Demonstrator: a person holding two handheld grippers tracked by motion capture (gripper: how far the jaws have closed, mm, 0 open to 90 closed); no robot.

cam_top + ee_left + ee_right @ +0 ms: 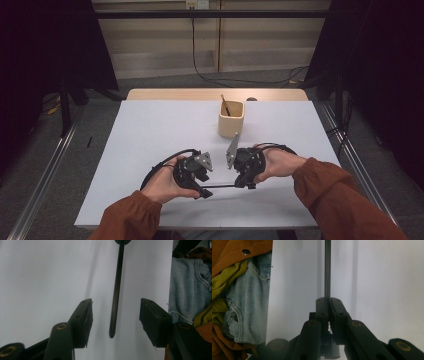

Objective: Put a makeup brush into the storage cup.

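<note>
Broadly, a pale grey rectangular tabletop point(150, 135) takes up the middle of the high view, with a light wooden strip point(170, 94) along its far edge at twelve o'clock. Both rust-orange corduroy sleeves point(327, 187) come in from six o'clock, and the two hands meet low on the table, near its front edge. Toward one o'clock from the hands stands a cream square cup point(231, 119) with a thin wooden stick point(225, 105) leaning inside it, well apart from both tools. The left gripper point(204, 192) sits at about seven o'clock of the table's centre, the right gripper point(248, 185) at about five o'clock, and their tips face each other. Between them runs a thin black rod point(222, 187), lying level just above the tabletop. In the right gripper view the right gripper point(328, 302) has its tongs pressed narrow on the rod point(327, 270), which runs straight away from them. In the left gripper view the left gripper point(116, 312) has its tongs half wide, the rod's point(115, 297) free end hanging between the pads; they seem not to touch it, though the angle leaves that unsure. Denim and orange cloth point(188, 290) show at the table's edge.
</note>
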